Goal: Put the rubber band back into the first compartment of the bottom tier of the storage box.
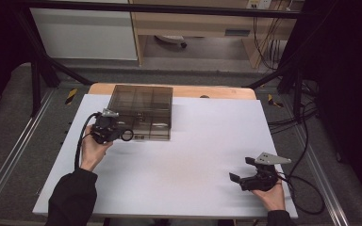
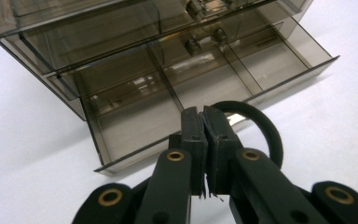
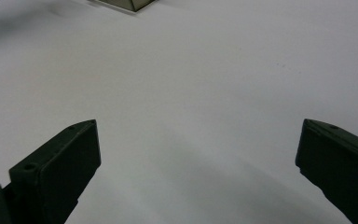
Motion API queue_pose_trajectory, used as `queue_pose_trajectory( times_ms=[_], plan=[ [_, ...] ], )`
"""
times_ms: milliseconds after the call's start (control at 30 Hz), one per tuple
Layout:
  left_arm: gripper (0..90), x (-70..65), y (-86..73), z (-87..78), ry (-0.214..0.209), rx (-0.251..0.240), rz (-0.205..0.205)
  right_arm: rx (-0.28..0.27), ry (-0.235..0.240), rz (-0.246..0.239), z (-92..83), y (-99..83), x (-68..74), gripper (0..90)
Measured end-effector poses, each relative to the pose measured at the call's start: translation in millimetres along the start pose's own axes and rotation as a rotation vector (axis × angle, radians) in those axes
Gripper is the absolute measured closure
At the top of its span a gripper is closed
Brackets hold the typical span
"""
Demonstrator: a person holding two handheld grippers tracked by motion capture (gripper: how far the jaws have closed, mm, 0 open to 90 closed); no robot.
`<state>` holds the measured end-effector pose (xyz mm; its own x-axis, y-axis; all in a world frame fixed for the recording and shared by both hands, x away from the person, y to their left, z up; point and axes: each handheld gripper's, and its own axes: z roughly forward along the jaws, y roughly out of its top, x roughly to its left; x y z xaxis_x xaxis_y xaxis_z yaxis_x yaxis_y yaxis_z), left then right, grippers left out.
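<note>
Toward the far left corner of the desk sits a smoky see-through drawer box, and its bottom drawer is pulled out toward the person — which looks like the whole reason the left hand is parked right in front of it. The left claw is pinched tight on a black ring, gripping one side of the loop so the rest hangs free to the side of the jaws. In the high view the ring hovers just at the front lip of the open drawer, level with its left end. Held by its edge like that, I'd guess it is meant to be lowered into one of the divided compartments, since a grip across the rim leaves the loop clear to drop flat once the jaws let go. The dividers split the drawer into several cells; the one nearest the claw looks bare, though I can't make out the small shiny bits farther back.

Over by the near right corner, the right claw rests low over the bare white surface, its jaws spread wide with nothing between them — waiting, it seems, well apart from the box so it stays out of the left hand's way.
</note>
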<state>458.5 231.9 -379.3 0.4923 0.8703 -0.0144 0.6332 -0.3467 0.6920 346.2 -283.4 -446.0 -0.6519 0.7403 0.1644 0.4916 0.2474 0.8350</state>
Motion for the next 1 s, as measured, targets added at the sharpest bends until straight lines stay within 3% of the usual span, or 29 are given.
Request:
queue_pose_trajectory(
  times_ms=[367, 1000],
  plan=[
    [86.9, 11.2, 0.1, 6.4, 0.025, 0.002, -0.032, 0.001, -0.001, -0.002, -0.2, 0.0, -0.2, 0.6],
    [86.9, 22.5, 8.4, 14.5, 0.07, -0.007, -0.048, 0.001, 0.001, -0.003, 0.1, -0.2, -0.1, 0.6]
  ],
)
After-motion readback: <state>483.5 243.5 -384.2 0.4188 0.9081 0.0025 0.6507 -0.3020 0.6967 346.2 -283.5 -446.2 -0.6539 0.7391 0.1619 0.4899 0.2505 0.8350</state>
